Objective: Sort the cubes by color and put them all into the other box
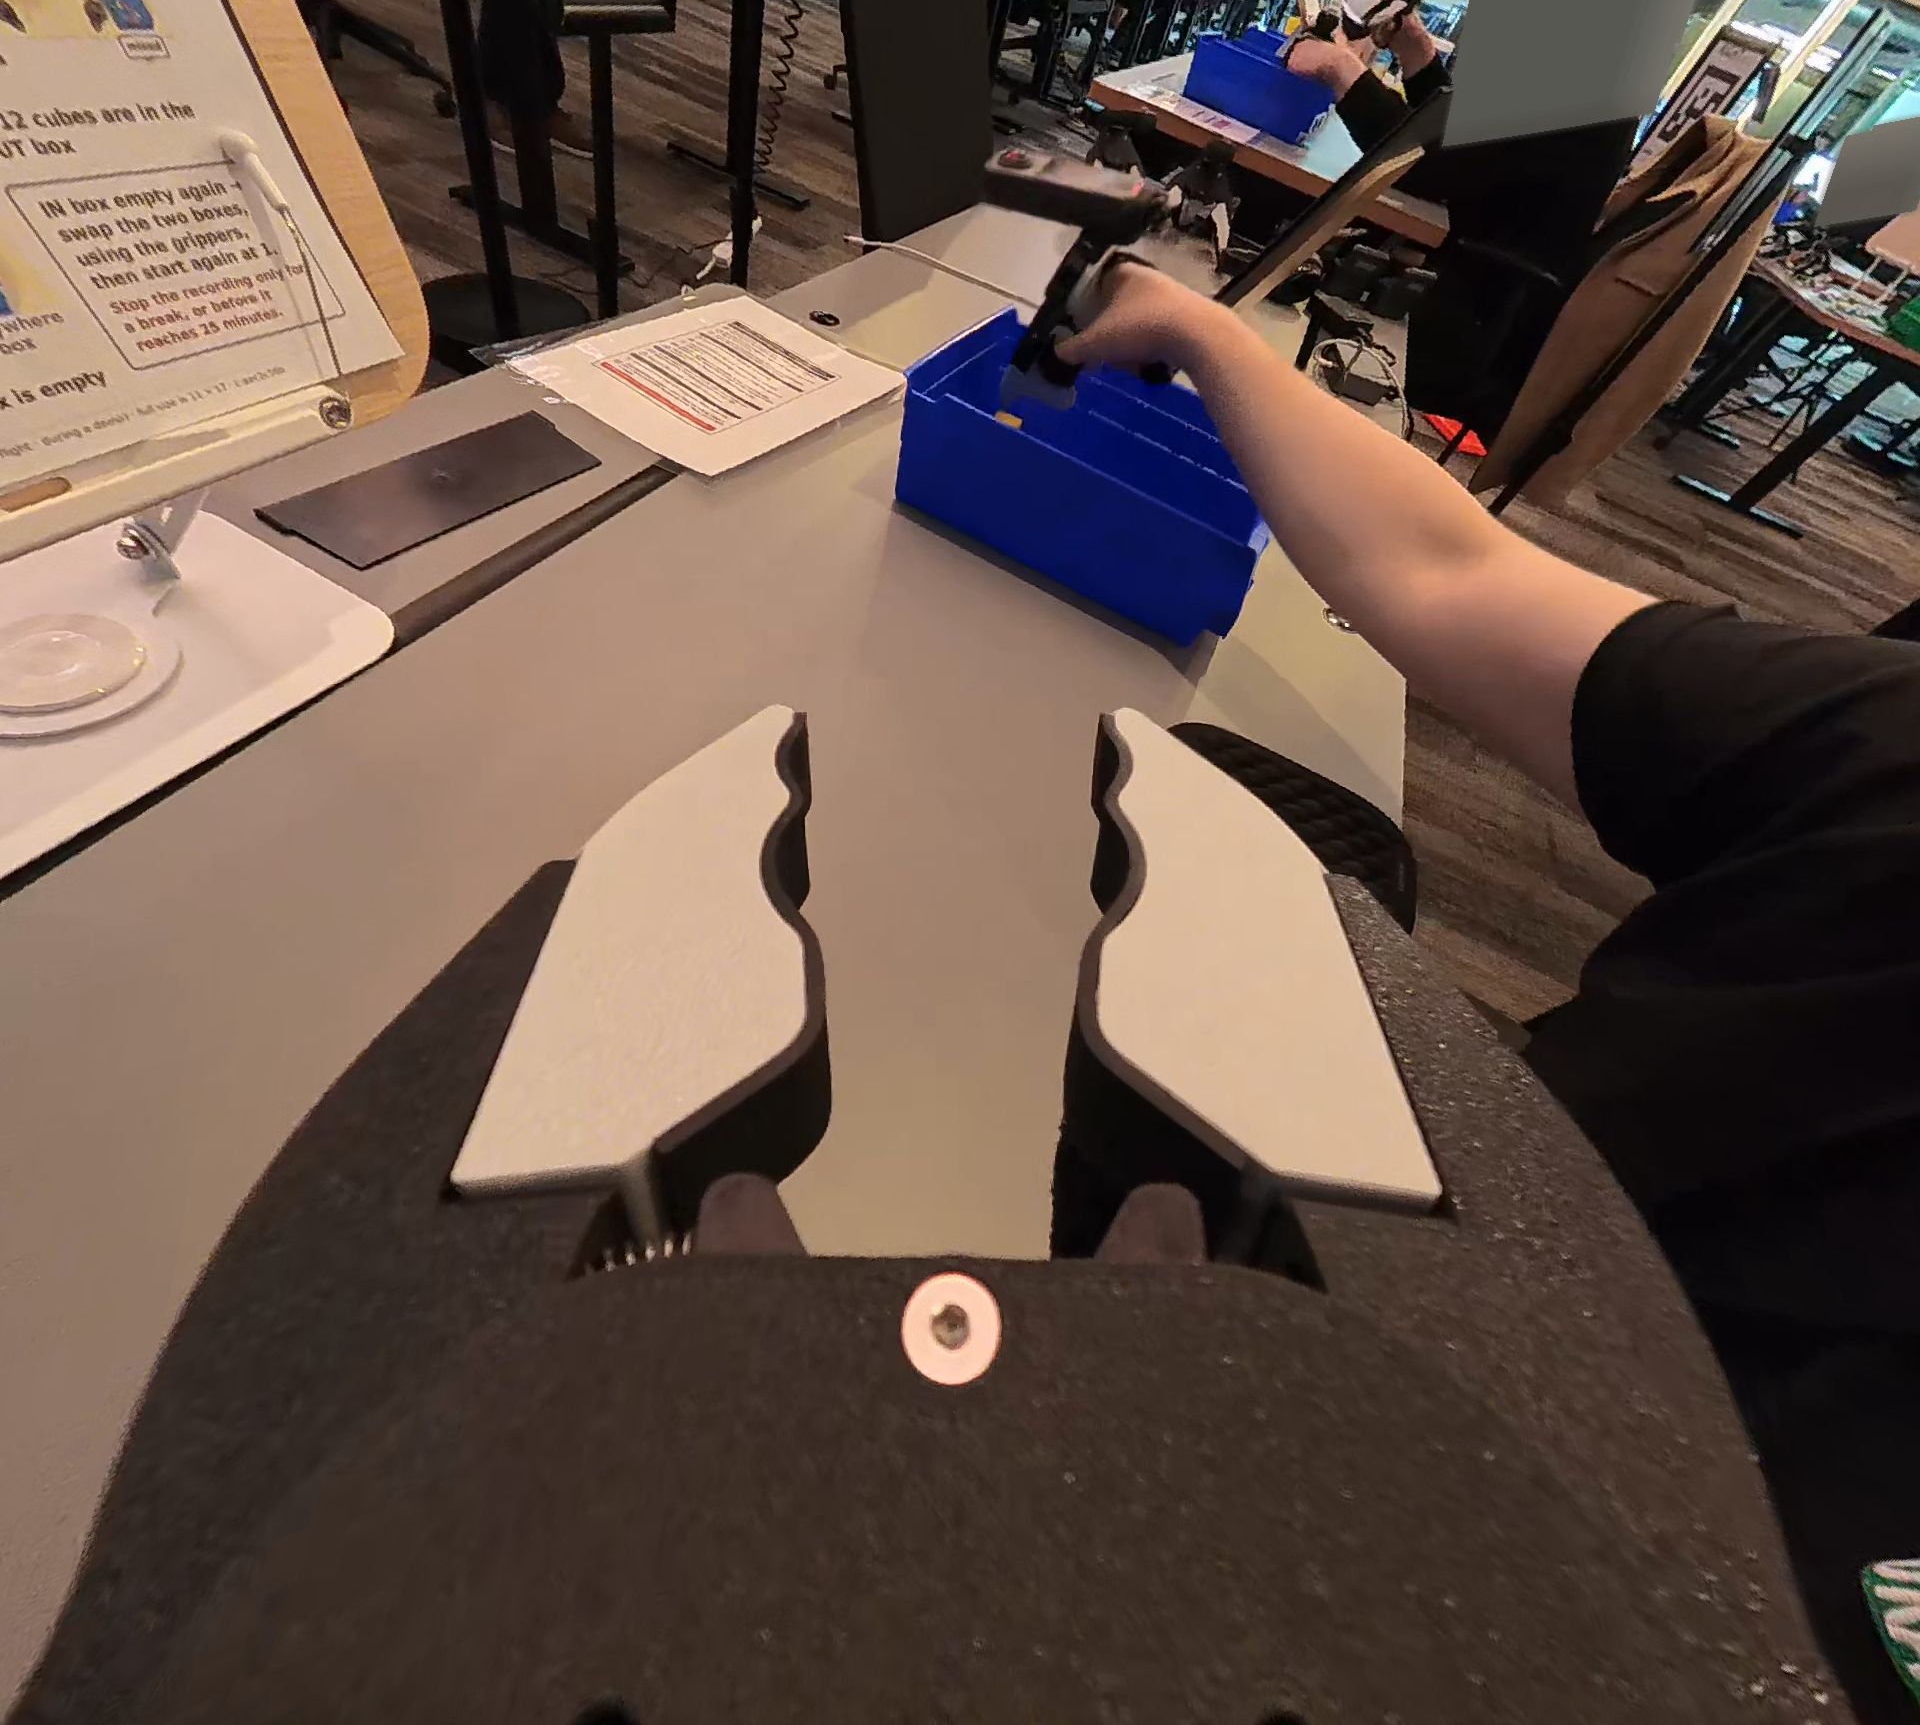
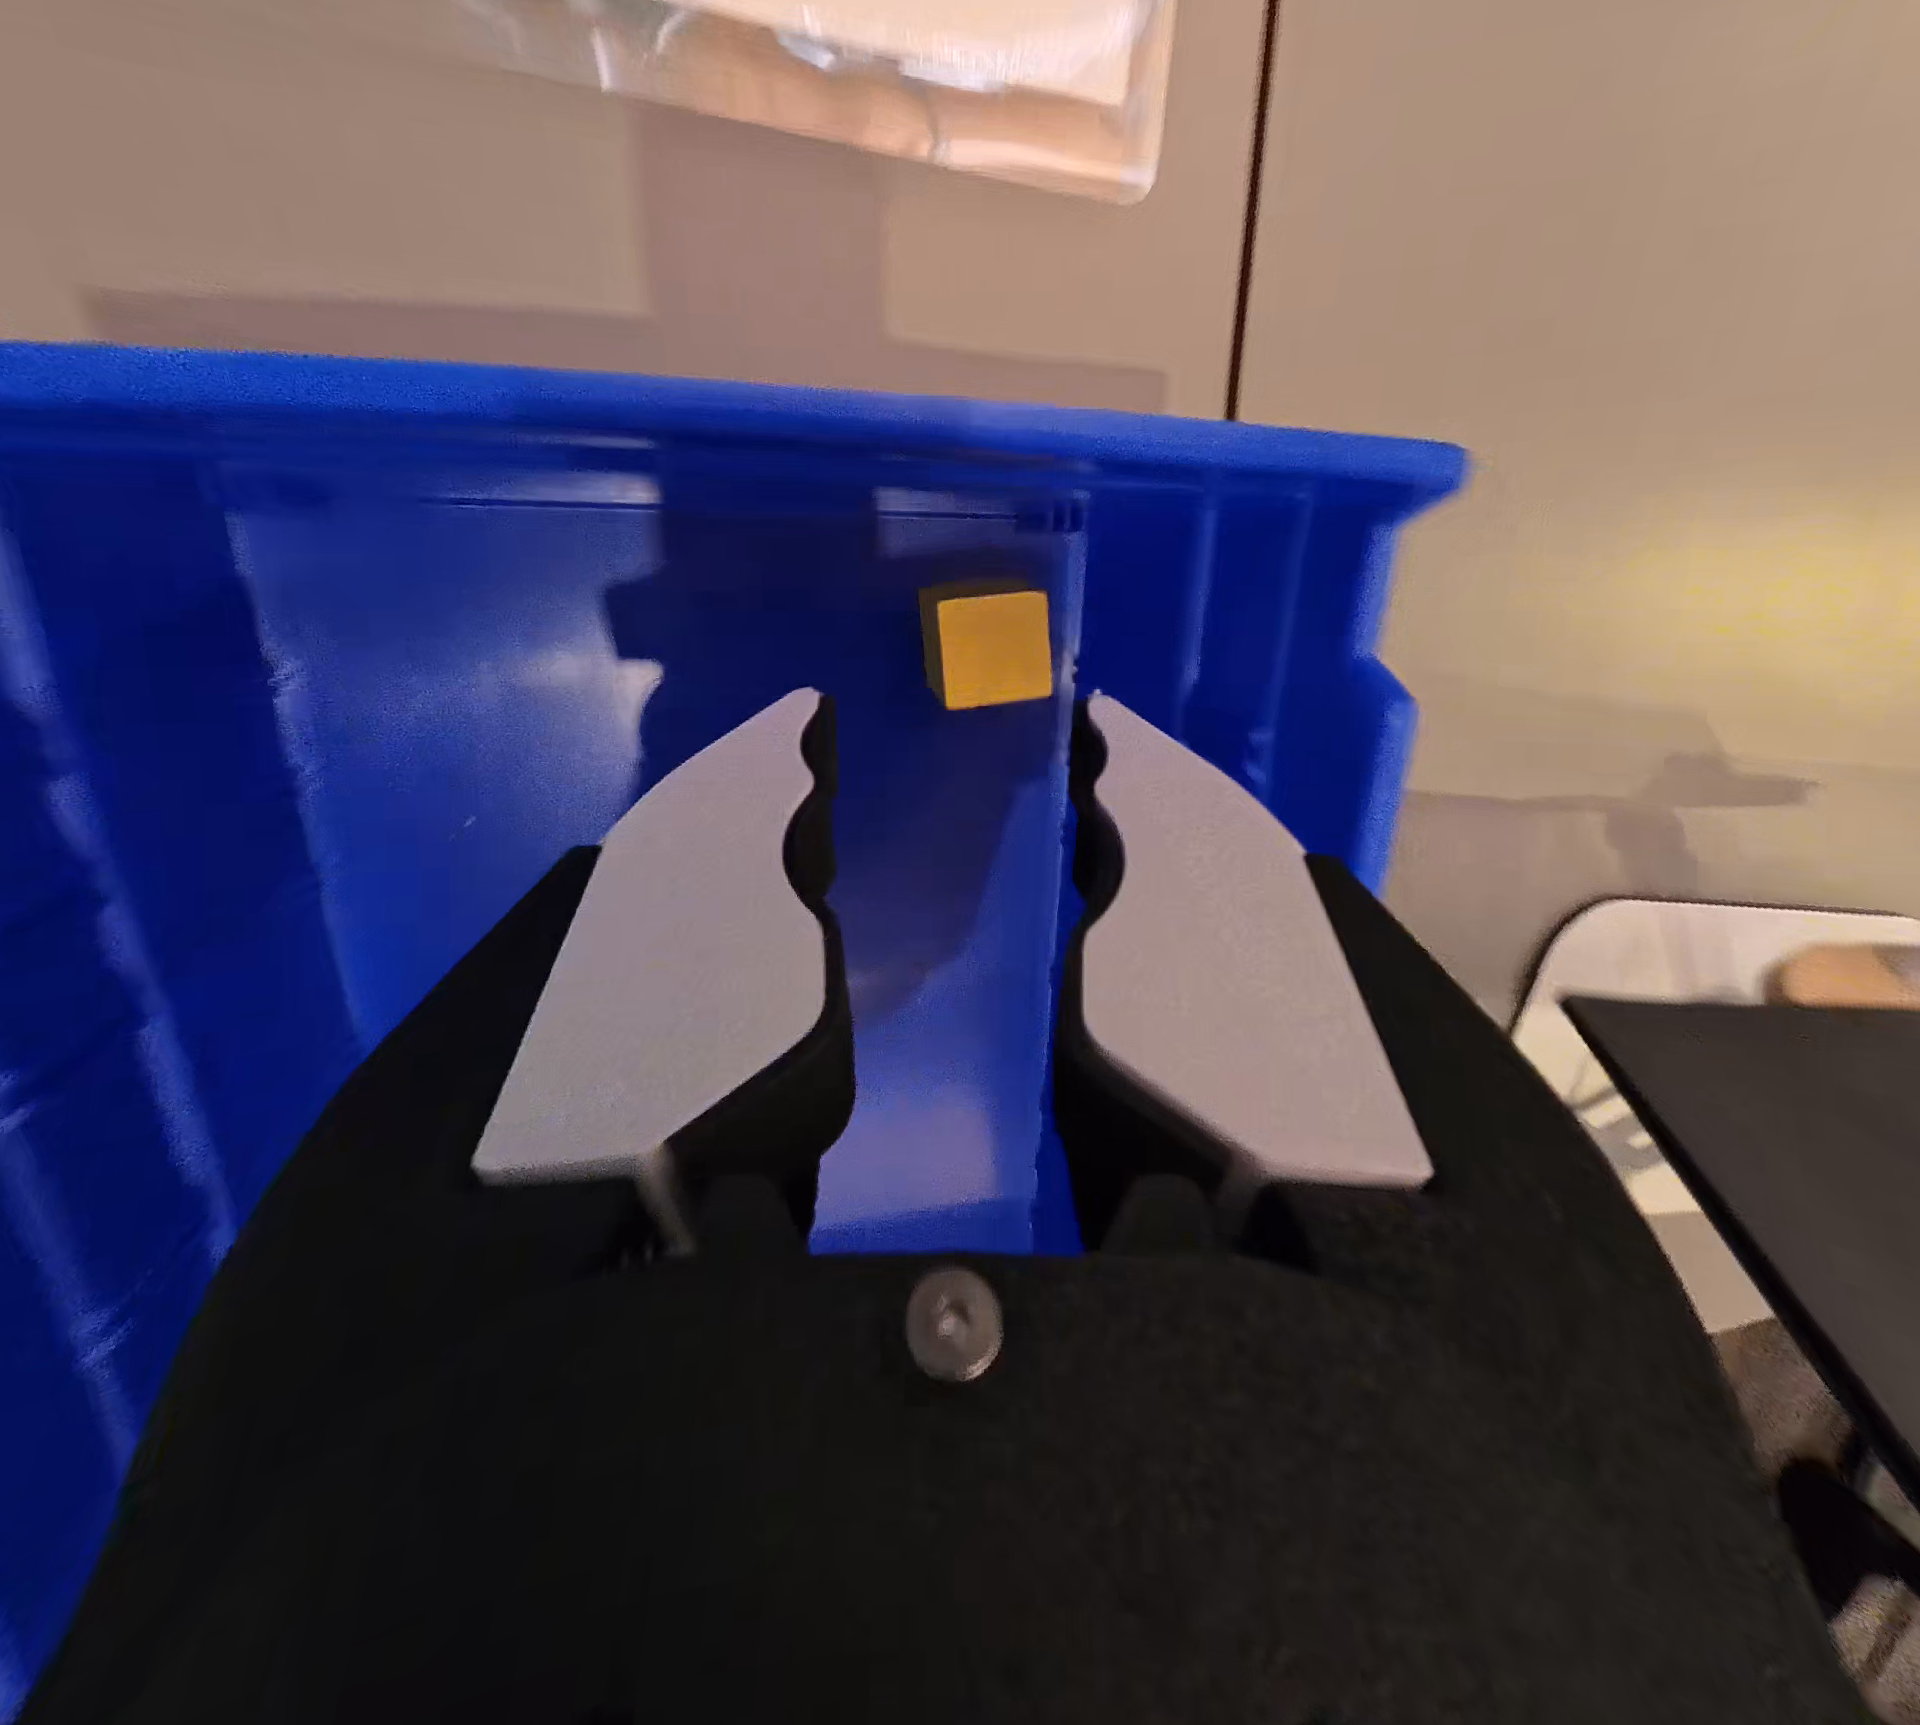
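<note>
A blue box (image 1: 1081, 522) with dividers stands on the grey table, right of centre in the left wrist view. My right gripper (image 1: 1034, 387) reaches down into its far left end, held by a bare arm. In the right wrist view my right gripper (image 2: 951, 704) is open and empty inside the box (image 2: 312, 740), fingers on either side of a divider. A yellow cube (image 2: 987, 645) lies on the box floor just beyond the fingertips; it also shows in the left wrist view (image 1: 1008, 420). My left gripper (image 1: 951, 725) is open and empty above the table, well short of the box.
A board with an instruction sheet (image 1: 156, 148) stands at the left on a white base (image 1: 239, 636). A black pad (image 1: 436, 486) and a sleeved paper (image 1: 717, 382) lie behind. The table's right edge (image 1: 1392, 667) is just beyond the box. Other desks and chairs stand behind.
</note>
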Motion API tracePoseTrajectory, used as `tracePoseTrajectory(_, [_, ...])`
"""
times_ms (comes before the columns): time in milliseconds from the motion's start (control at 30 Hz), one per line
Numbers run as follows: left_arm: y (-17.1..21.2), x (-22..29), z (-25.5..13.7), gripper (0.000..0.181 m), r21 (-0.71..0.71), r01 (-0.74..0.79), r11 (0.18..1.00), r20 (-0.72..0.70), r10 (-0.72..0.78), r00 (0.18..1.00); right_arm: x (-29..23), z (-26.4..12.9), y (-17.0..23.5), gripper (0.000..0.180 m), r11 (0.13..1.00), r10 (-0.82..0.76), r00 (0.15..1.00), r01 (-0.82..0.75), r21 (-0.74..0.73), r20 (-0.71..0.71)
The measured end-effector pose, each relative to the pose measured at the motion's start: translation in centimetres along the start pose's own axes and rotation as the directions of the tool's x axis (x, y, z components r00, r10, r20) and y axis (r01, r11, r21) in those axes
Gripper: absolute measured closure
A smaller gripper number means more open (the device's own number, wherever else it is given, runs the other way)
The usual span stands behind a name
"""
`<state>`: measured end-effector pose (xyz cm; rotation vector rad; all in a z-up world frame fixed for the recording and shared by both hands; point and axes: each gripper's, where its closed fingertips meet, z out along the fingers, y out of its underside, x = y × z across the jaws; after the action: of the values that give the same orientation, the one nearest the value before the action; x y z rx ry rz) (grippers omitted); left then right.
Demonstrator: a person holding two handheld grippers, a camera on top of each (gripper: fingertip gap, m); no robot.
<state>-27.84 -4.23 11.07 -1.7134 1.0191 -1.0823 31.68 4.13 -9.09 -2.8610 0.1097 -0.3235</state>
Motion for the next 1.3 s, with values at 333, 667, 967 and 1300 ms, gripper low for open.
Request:
tracePoseTrajectory(333, [-1.7,-1.9,-3.0,0.128,0.075,-0.054,0.996,0.152,0.042,0.987,-19.8,-28.9,-2.0,0.131,0.574,-0.312,0.828,-0.227,0.787,0.466])
tracePoseTrajectory(667, [1.6,-9.2,-19.0,0.132,-0.079,0.026,0.997,0.562,0.023,0.827,-32.4,-33.7,0.6,0.133,0.428,-0.6,0.721,-0.076,0.901,0.346])
tracePoseTrajectory(967, [18.2,-20.9,-29.9,0.136,-0.319,0.481,0.817,0.809,-0.03,0.587,-31.5,-31.3,-0.4,0.133,0.503,-0.589,0.665,-0.144,0.852,0.459])
tracePoseTrajectory(1300, [23.8,-24.9,-29.3,0.146,-0.426,0.597,0.68,0.824,0.018,0.567,-28.9,-29.4,0.0,0.133,0.537,-0.52,0.712,-0.157,0.829,0.472])
